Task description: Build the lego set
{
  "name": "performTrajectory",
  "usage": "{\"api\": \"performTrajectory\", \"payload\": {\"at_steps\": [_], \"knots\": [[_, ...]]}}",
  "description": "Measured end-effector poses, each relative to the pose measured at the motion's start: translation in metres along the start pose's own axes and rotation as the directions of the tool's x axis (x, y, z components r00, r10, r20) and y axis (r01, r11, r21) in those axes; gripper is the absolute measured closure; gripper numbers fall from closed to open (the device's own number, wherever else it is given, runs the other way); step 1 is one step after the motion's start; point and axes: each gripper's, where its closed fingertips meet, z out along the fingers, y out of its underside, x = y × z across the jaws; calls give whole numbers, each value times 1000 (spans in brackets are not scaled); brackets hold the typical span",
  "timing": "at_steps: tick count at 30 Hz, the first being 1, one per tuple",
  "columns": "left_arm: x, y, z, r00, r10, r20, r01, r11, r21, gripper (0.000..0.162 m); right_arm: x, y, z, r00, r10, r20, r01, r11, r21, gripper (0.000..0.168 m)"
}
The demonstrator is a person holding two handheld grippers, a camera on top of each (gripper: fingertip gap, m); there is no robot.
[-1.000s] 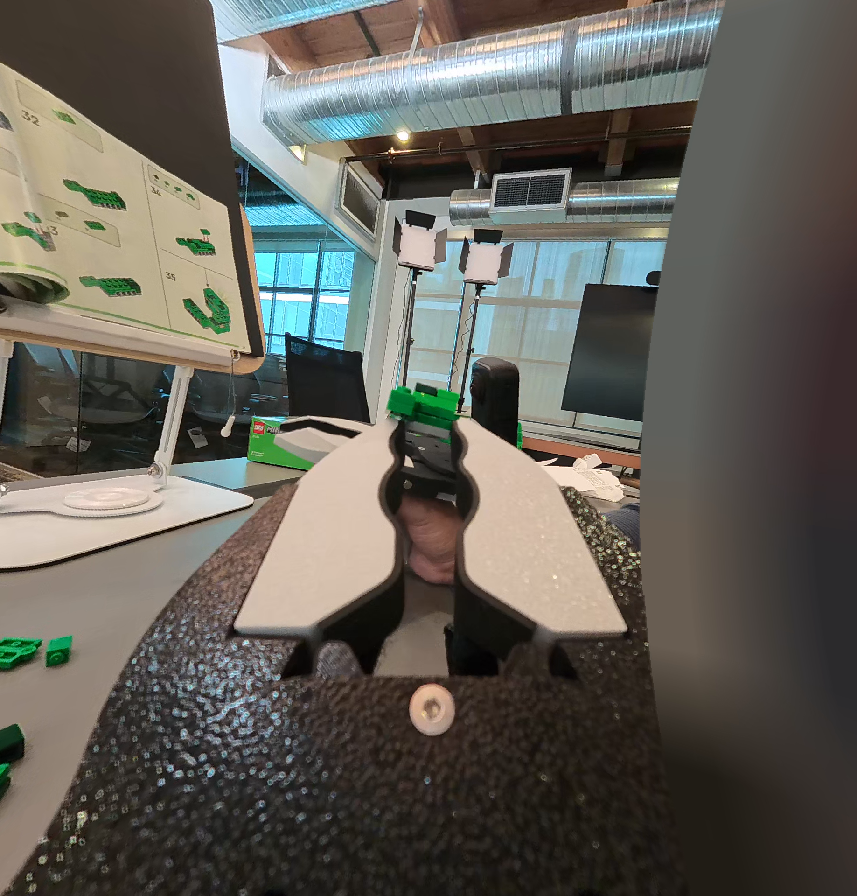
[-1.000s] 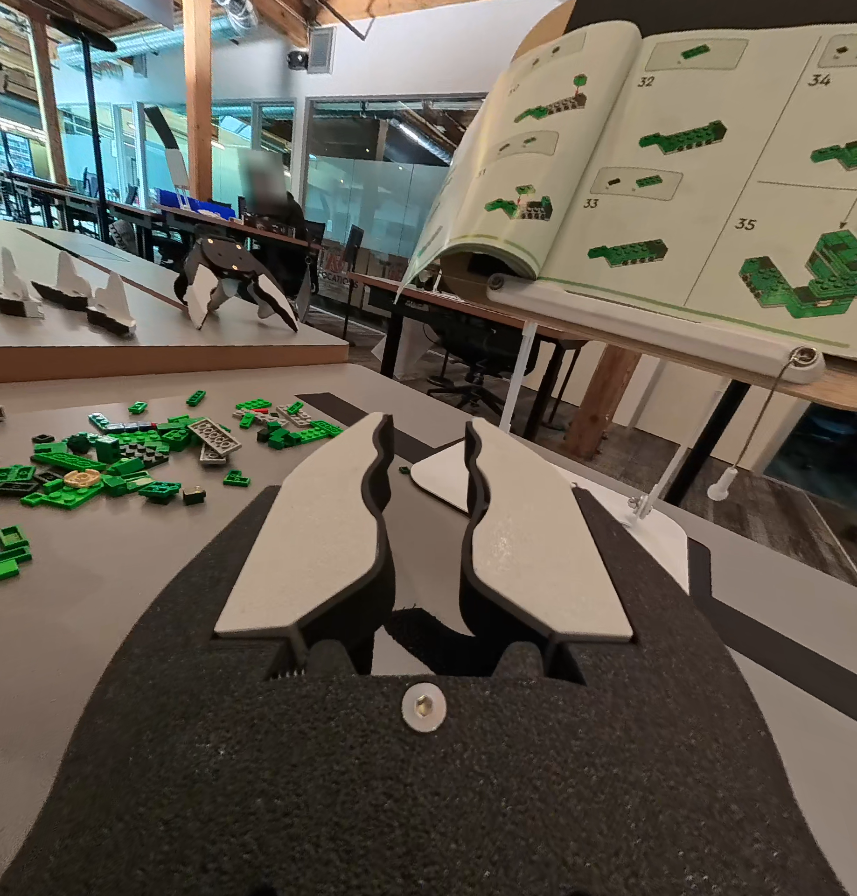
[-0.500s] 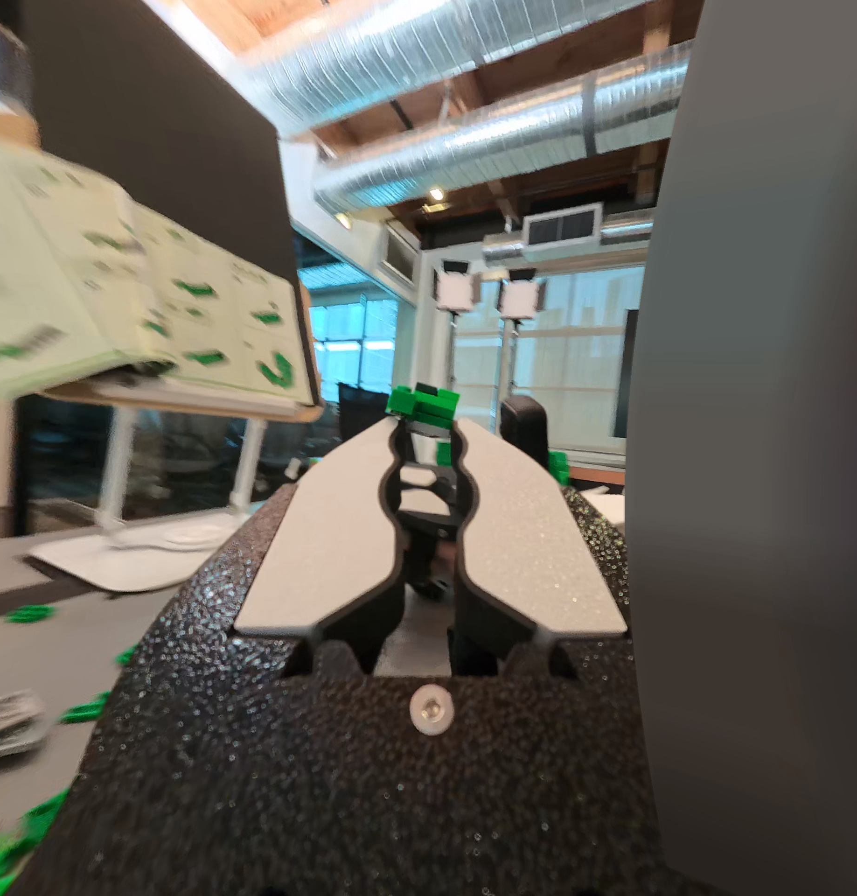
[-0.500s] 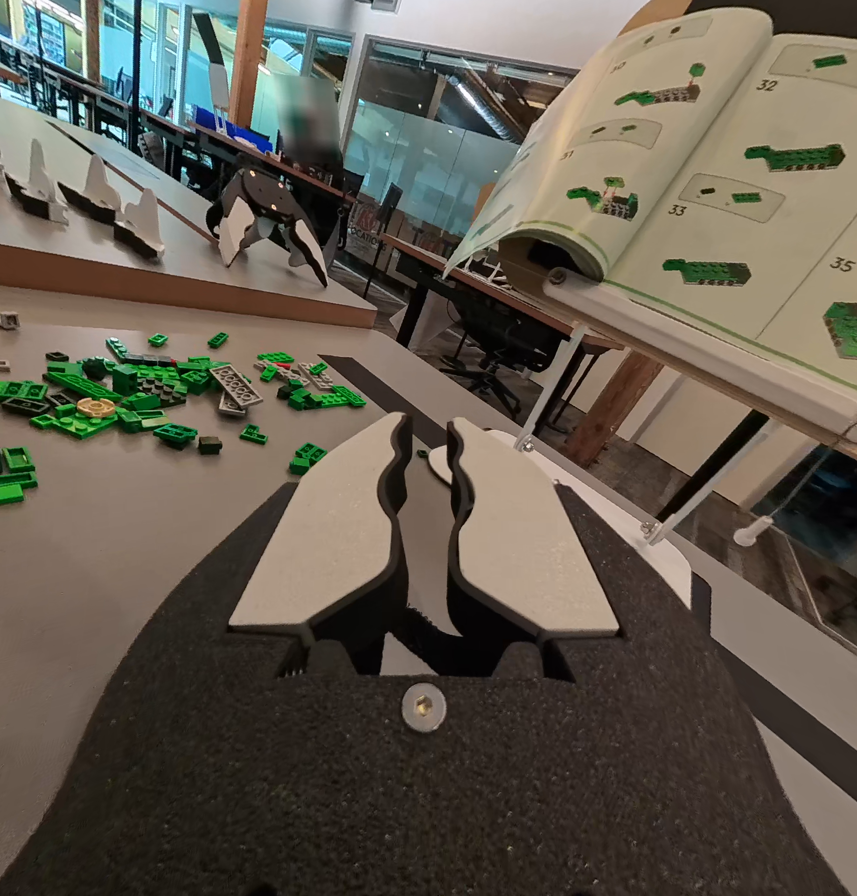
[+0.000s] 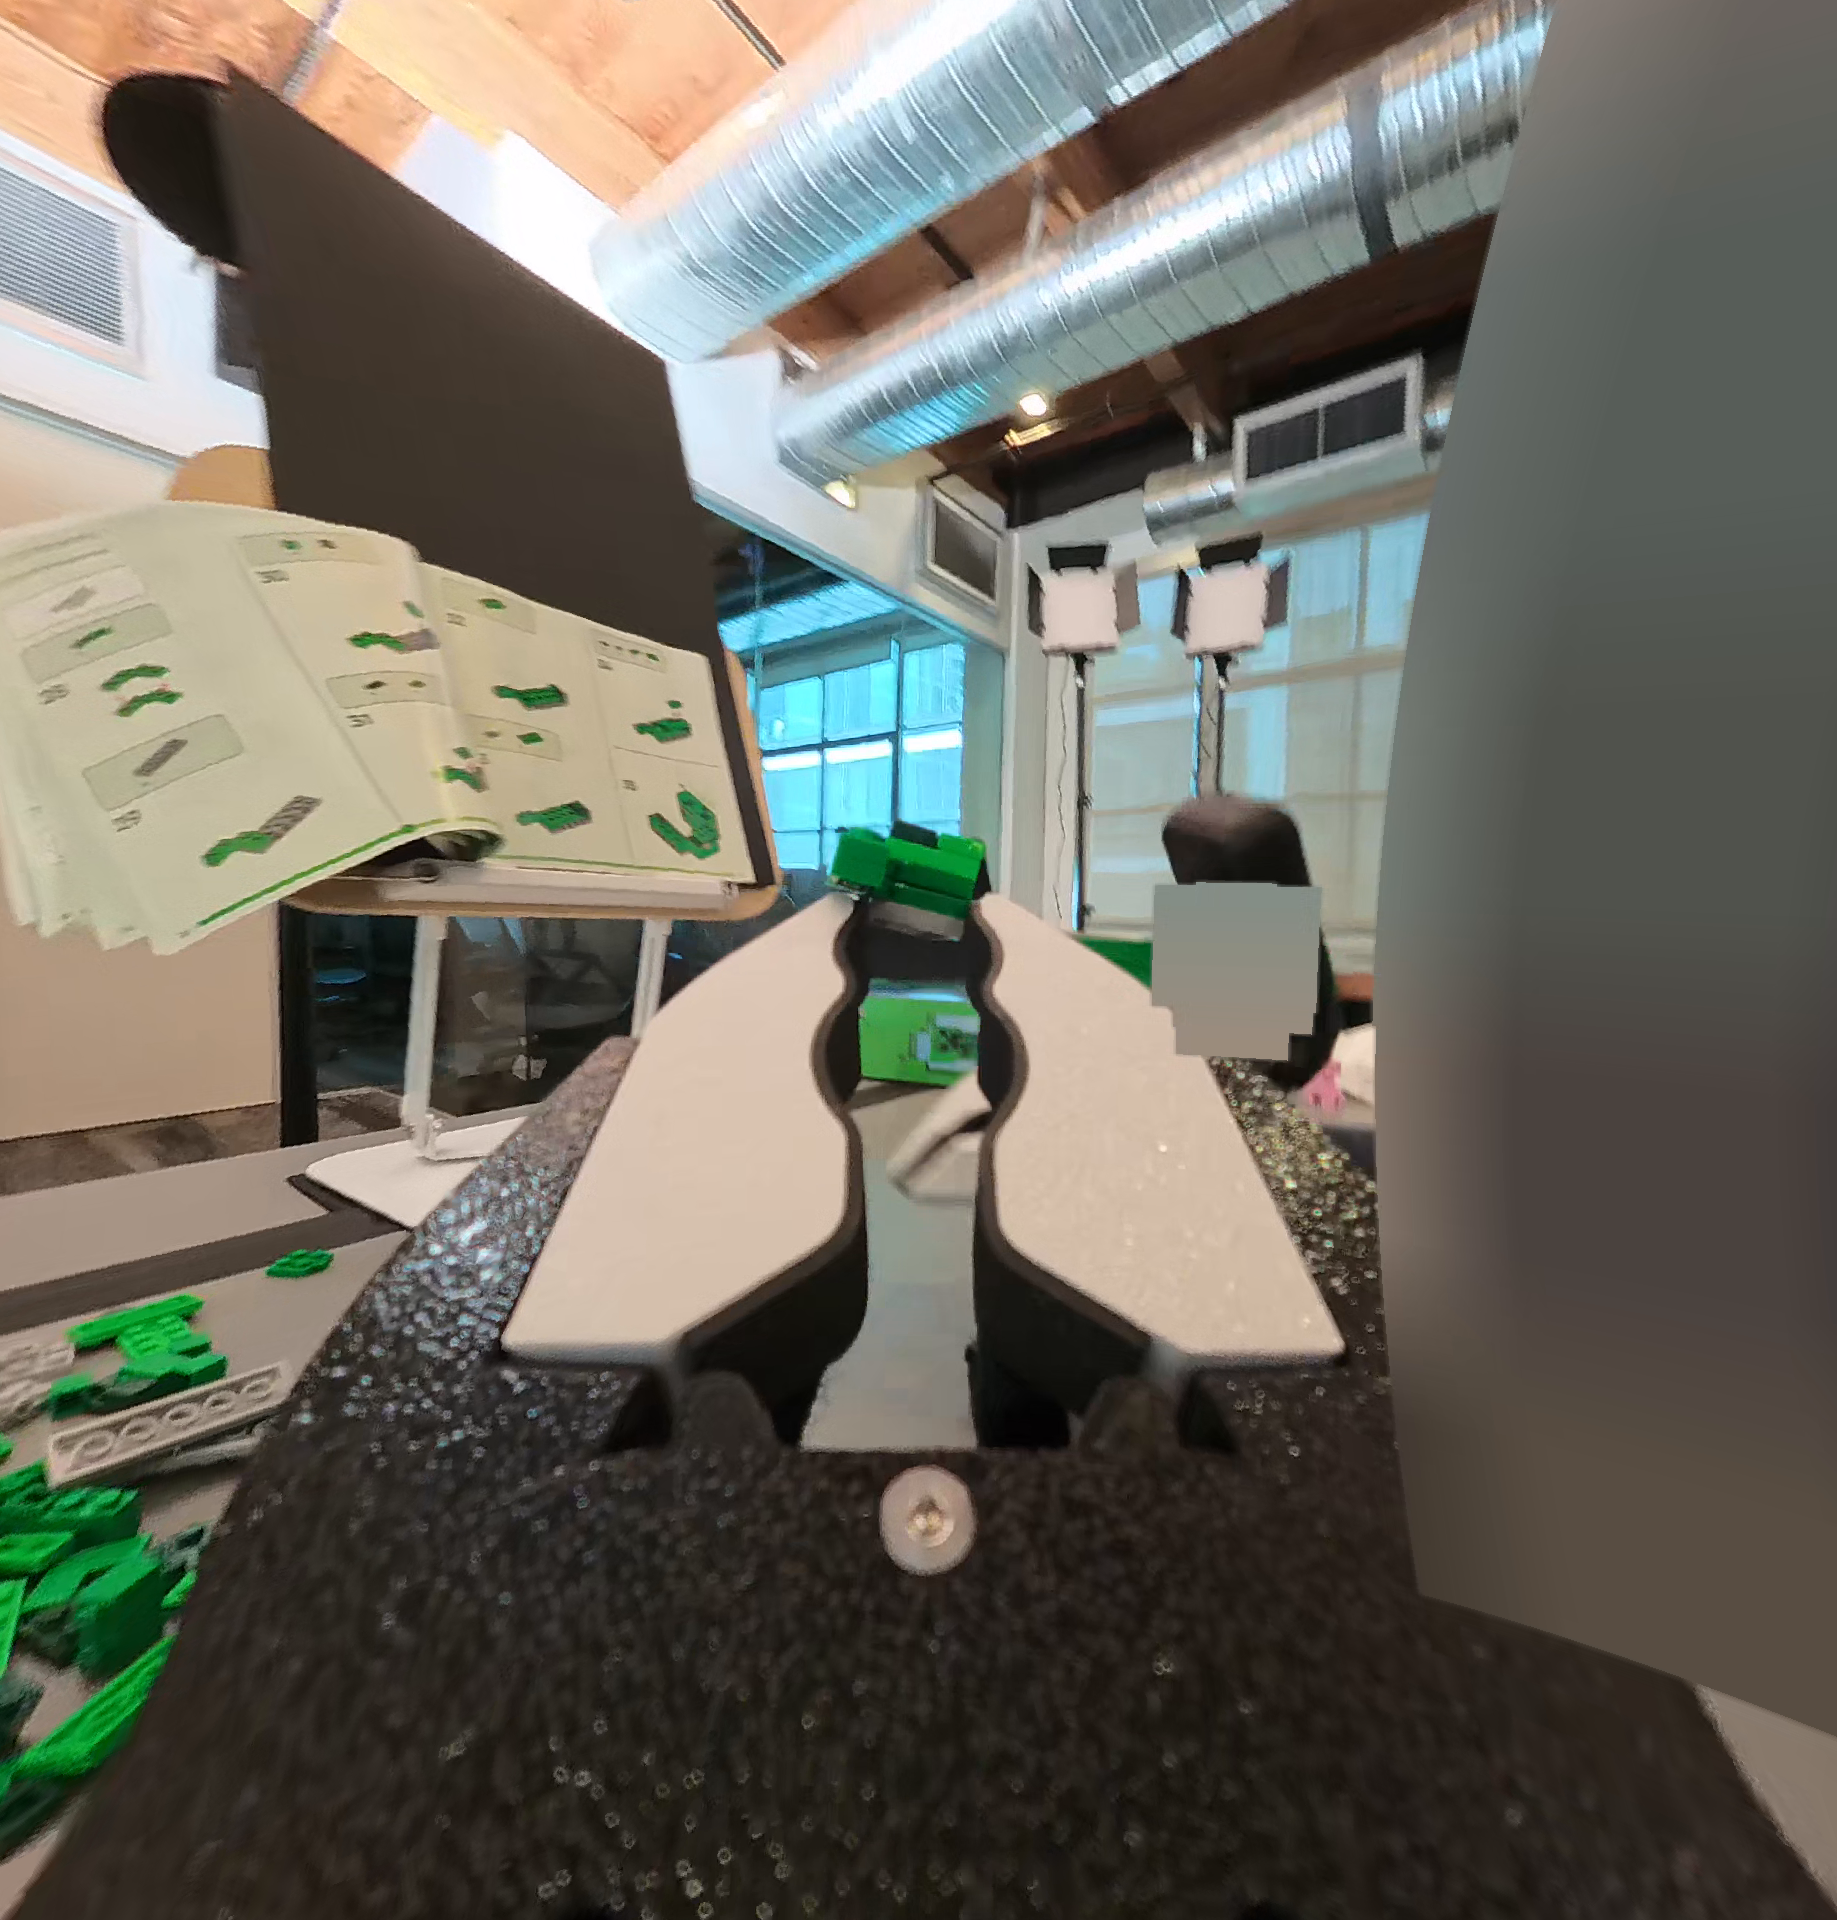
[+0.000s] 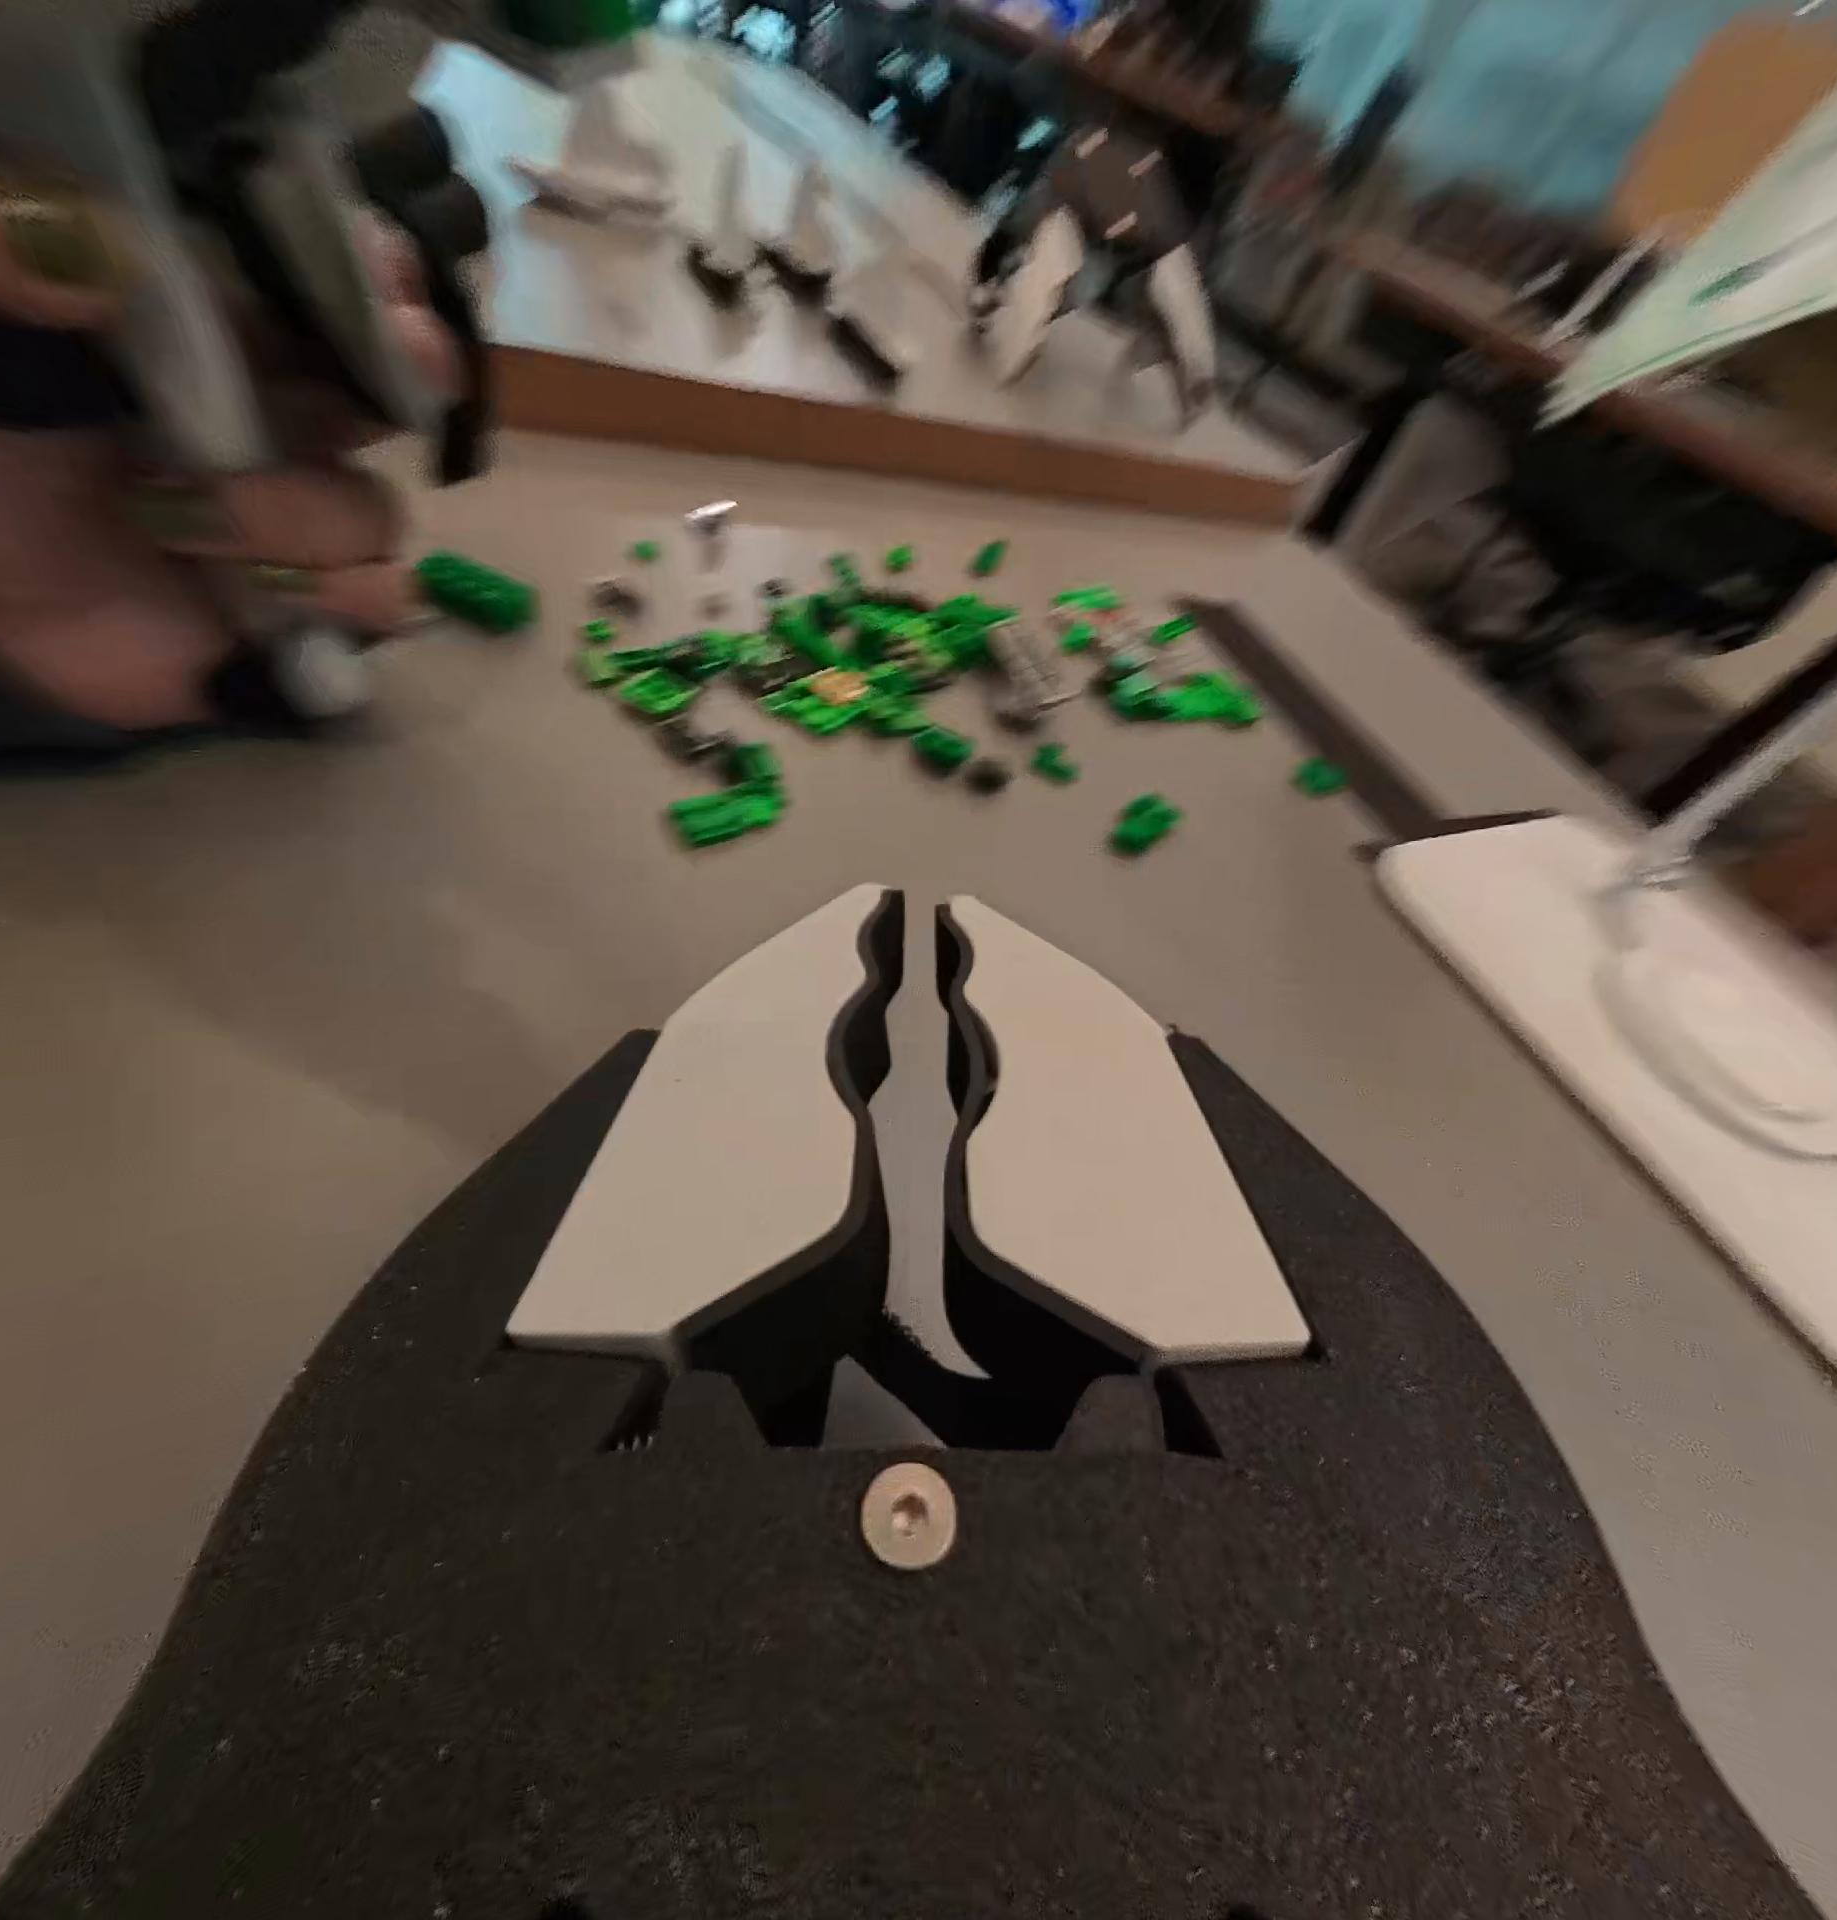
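One small green brick assembly [image 5: 909,871], with a grey plate on its underside, sits pinched at the very tips of the left gripper [image 5: 912,914], at the centre of the left wrist view and raised above the grey table [image 5: 114,1226]. The two pale fingers [image 5: 727,1122] of that gripper close narrowly on the assembly, one on each side.

In the right wrist view the right gripper [image 6: 920,904] holds nothing; its two fingertips stand almost together with only a thin slit between them, above bare table. Beyond them, in the middle of that frame, a scattered pile of loose green bricks [image 6: 872,675] lies on the table, too blurred to count, with a few grey pieces and one tan round piece [image 6: 839,686] among them. The same pile shows at the lower left of the left wrist view, where one long grey plate with holes [image 5: 166,1423] lies beside the green pieces.

One open instruction booklet [image 5: 353,717] rests on a white stand [image 5: 426,1039] at the left of the left wrist view, well apart from the held assembly. One green box [image 5: 919,1039] shows between the left fingers, farther back on the table. Two studio lights [image 5: 1080,608] stand near the windows at the upper right. At the upper left of the right wrist view, a blurred hand [image 6: 166,540] grips the other tool.
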Motion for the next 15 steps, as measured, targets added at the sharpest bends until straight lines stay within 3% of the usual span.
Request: {"api": "performTrajectory", "payload": {"at_steps": [3,6,15], "knots": [[9,5,5,998,18,-54,-20,999,-26,145,-35,25,-6,984,45,173,-9,979,-203,161],[18,8,9,994,53,-98,-58,997,-50,145,-55,46,-8,961,99,260,-3,939,-344,145],[33,20,15,980,86,-181,-105,990,-99,145,-63,49,-12,961,115,252,-9,922,-387,149]]}}
